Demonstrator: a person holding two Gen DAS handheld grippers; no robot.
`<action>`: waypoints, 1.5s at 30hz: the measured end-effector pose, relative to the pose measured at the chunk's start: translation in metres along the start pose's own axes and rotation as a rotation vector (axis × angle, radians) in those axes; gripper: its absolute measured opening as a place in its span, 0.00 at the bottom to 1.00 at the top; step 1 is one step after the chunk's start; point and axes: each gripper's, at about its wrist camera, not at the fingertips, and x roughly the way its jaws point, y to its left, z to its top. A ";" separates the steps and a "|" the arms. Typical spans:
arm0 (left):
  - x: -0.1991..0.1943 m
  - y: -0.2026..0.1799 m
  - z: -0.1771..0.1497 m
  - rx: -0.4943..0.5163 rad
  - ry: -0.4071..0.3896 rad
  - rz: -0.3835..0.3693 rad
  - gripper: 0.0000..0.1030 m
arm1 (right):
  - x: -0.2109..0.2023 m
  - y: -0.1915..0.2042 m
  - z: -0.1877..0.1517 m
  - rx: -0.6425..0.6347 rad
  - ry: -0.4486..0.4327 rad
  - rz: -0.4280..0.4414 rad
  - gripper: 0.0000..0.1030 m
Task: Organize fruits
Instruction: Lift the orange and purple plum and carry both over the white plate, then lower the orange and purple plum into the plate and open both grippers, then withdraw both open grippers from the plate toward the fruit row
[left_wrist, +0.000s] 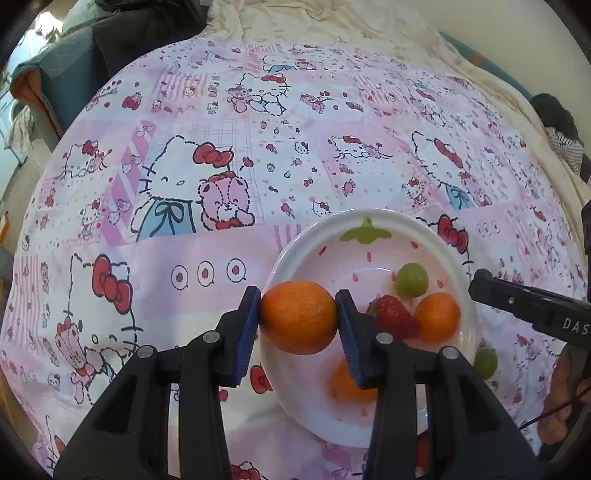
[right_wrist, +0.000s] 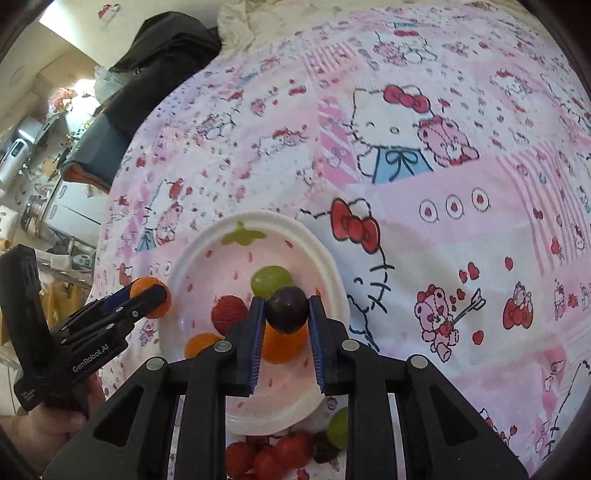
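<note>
The left gripper (left_wrist: 299, 321) pinches an orange (left_wrist: 299, 317) over the plate's (left_wrist: 376, 218) left rim, while the right gripper (right_wrist: 287, 314) clamps a dark grape (right_wrist: 287, 309) above its middle. Best to lower both until nearly touching before letting go, so neither rolls onto the strawberry (left_wrist: 393, 317) and green grape (left_wrist: 412, 280) farther in.

Counted are three oranges (left_wrist: 299, 316), two green grapes (left_wrist: 411, 280), one dark grape (right_wrist: 287, 310), one plate (left_wrist: 291, 254), several strawberries (right_wrist: 229, 314).
</note>
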 end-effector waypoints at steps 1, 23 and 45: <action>0.000 0.000 0.000 0.009 -0.006 0.006 0.36 | 0.001 0.000 0.000 0.003 0.003 0.001 0.24; 0.007 -0.003 -0.006 0.003 0.043 -0.008 0.50 | 0.016 0.000 -0.004 0.022 0.053 0.020 0.26; -0.033 -0.005 -0.005 -0.022 -0.119 0.007 0.77 | -0.008 0.023 0.001 -0.061 -0.047 0.032 0.86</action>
